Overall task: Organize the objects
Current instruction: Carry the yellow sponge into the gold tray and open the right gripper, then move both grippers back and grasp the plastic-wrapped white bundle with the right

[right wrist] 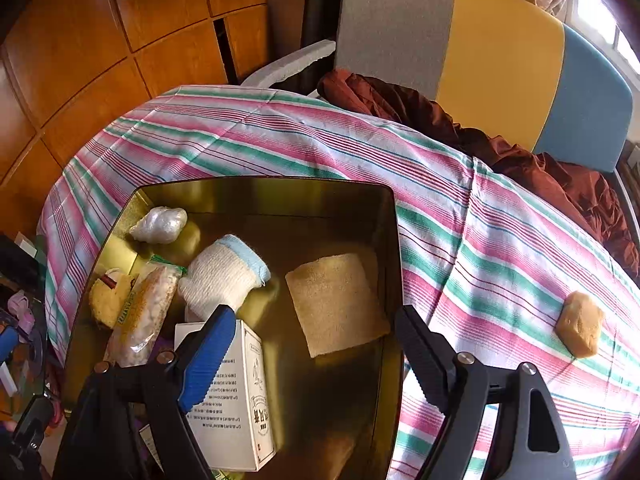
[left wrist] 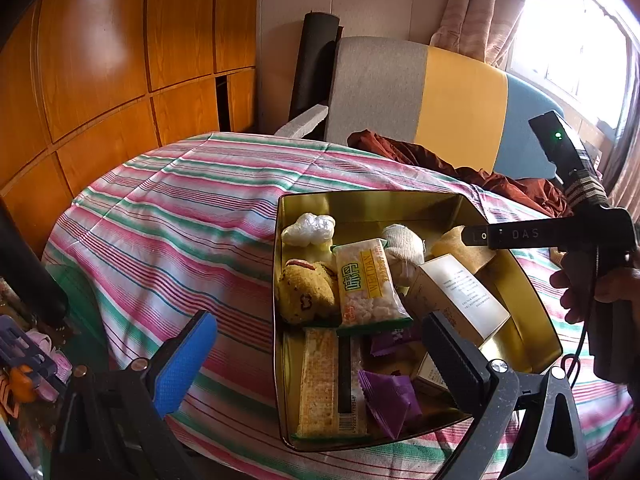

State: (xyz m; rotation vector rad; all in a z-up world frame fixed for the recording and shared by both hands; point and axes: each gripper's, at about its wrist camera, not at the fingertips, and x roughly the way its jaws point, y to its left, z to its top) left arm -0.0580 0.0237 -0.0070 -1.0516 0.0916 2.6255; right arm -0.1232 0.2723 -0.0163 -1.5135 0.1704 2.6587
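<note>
Where striped cloth [right wrist: 480, 216] drapes table | tin [right wrist: 394, 240] | wooden cabinets [left wrist: 100, 60] | both claws agape, empty.

At my ten o'clock stood orange wooden cabinets [left wrist: 100, 60]. At twelve, a grey, yellow and blue chair [left wrist: 440, 96] faced the striped-clothed table [left wrist: 180, 208]. At two, daylight poured through a curtained window [left wrist: 572, 40].
</note>
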